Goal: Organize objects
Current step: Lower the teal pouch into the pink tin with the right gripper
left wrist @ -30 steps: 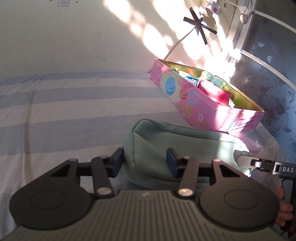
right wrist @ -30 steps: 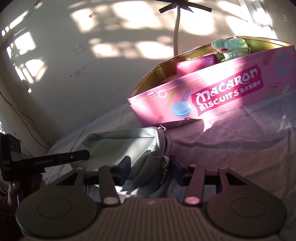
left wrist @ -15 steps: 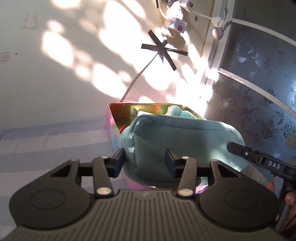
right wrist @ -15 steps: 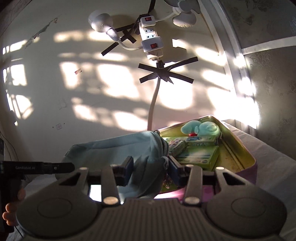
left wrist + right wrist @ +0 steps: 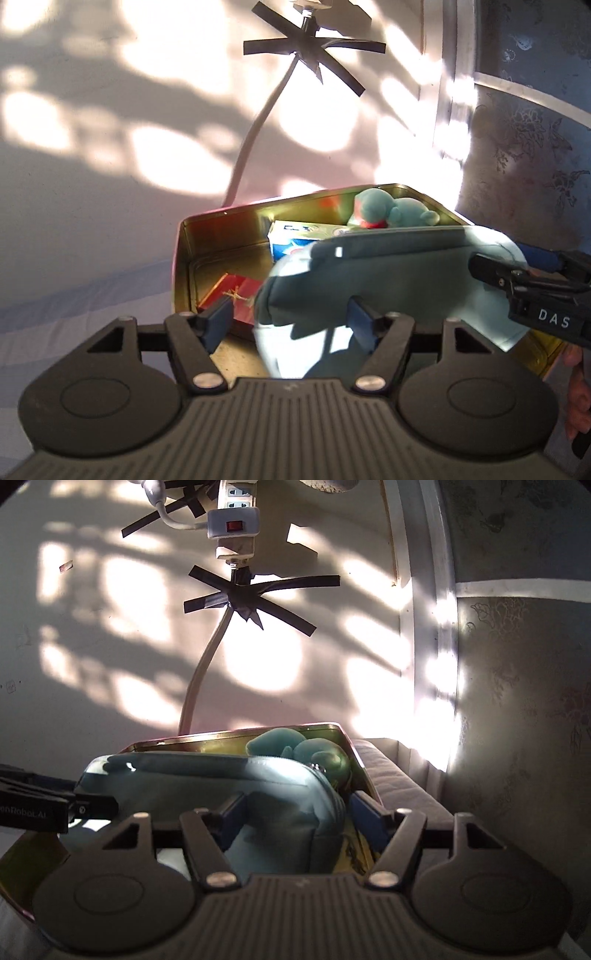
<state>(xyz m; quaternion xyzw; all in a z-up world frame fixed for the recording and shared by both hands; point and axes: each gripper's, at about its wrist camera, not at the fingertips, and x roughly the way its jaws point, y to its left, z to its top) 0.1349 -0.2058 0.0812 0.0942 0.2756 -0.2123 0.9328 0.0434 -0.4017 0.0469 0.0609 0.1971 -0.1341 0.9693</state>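
Note:
A pale green zip pouch [image 5: 369,280] lies over the open pink biscuit tin [image 5: 184,266], inside its gold walls. My left gripper [image 5: 291,321] stands open around the pouch's left end, its pads apart from the fabric. My right gripper [image 5: 295,816] stands open around the pouch's zipper end [image 5: 280,812], and its fingers [image 5: 517,273] show at the right of the left wrist view. In the tin lie a red box [image 5: 232,295], a blue and white carton [image 5: 295,240] and a teal plush toy [image 5: 388,212], which also shows in the right wrist view [image 5: 306,749].
The tin sits on a striped bed sheet [image 5: 74,314] against a sunlit wall. A power strip [image 5: 232,520] and its cable [image 5: 199,686] are taped to the wall above the tin. A patterned grey panel [image 5: 517,701] stands at the right.
Both grippers carried the pouch from the bed up and over into the tin. Their jaws, shut on it half a second ago, now stand wider apart.

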